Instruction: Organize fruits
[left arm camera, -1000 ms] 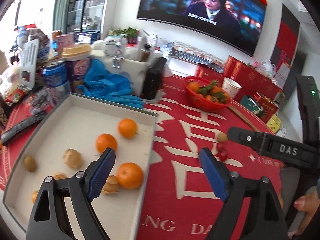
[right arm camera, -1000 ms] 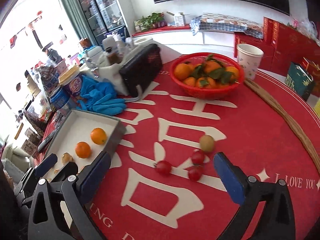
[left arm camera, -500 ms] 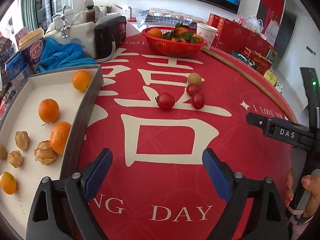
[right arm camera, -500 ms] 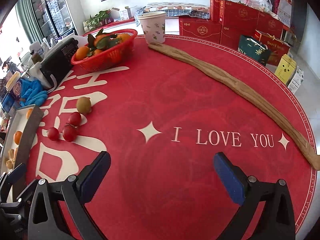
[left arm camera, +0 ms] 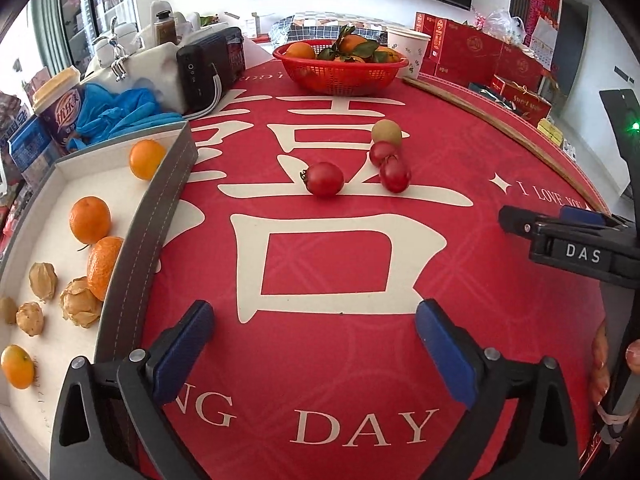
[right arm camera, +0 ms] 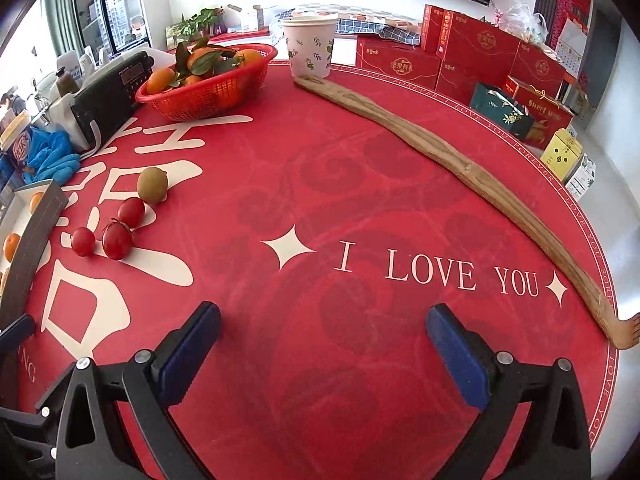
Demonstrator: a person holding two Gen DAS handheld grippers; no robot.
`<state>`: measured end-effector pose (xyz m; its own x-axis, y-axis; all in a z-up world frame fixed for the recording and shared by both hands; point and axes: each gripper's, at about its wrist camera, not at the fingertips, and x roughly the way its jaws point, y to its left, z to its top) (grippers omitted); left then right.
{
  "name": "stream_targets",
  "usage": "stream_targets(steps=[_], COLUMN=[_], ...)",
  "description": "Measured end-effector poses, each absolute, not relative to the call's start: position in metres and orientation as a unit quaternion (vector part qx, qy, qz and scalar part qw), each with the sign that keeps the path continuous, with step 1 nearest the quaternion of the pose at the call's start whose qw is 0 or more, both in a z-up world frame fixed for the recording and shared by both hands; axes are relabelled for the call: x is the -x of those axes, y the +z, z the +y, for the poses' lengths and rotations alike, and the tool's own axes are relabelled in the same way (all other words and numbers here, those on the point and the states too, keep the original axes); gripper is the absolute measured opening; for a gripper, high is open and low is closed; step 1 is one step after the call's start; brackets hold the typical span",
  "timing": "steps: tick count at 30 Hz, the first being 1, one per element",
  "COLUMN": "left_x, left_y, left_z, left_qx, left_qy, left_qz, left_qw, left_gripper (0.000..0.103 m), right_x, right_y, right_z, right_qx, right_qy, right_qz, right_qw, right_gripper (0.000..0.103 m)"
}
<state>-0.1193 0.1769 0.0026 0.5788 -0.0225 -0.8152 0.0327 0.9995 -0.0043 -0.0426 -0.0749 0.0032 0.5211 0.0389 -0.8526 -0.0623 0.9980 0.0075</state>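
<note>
Both tools hung over the red surface [left arm camera: 340, 360] with nothing between their blue pads. On the left tool [left arm camera: 314, 336] the jaws were opening, already spread wide above the cream character printed on the cloth; the right tool [right arm camera: 322, 340] stood spread just as wide over bare red cloth near the words I LOVE YOU.

Ahead of the left tool lay three cherry tomatoes [left arm camera: 323, 178] close together, with a small green-brown fruit [left arm camera: 386, 133] just behind them, touching or nearly touching the nearest tomato. In the right wrist view the same cluster sat off to the left, well apart from that tool.

A grey-walled tray [left arm camera: 156, 216] lay at the left edge, holding three oranges [left arm camera: 89, 219], a smaller orange fruit near its front corner, and several papery husked fruits [left arm camera: 80, 307]. A red basket [left arm camera: 340, 70] of leafy oranges stood at the far side, a paper cup [right arm camera: 309, 46] just beside it, and a long wooden backscratcher [right arm camera: 460, 168] curved along the right rim
</note>
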Motion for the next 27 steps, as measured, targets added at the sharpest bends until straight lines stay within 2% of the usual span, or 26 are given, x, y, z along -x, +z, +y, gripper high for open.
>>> stream_targets(steps=[27], left_x=[0.1187], left_y=[0.0029], left_z=[0.1764], left_qx=[-0.005], left_qy=[-0.017], left_qz=[0.46], left_qw=[0.888], left_gripper=[0.102], right_x=[0.043], right_y=[0.003], right_z=[-0.0736], right_qx=[0.011], right_qy=[0.027], right_qz=[0.484], right_qw=[0.875], right_gripper=[0.103])
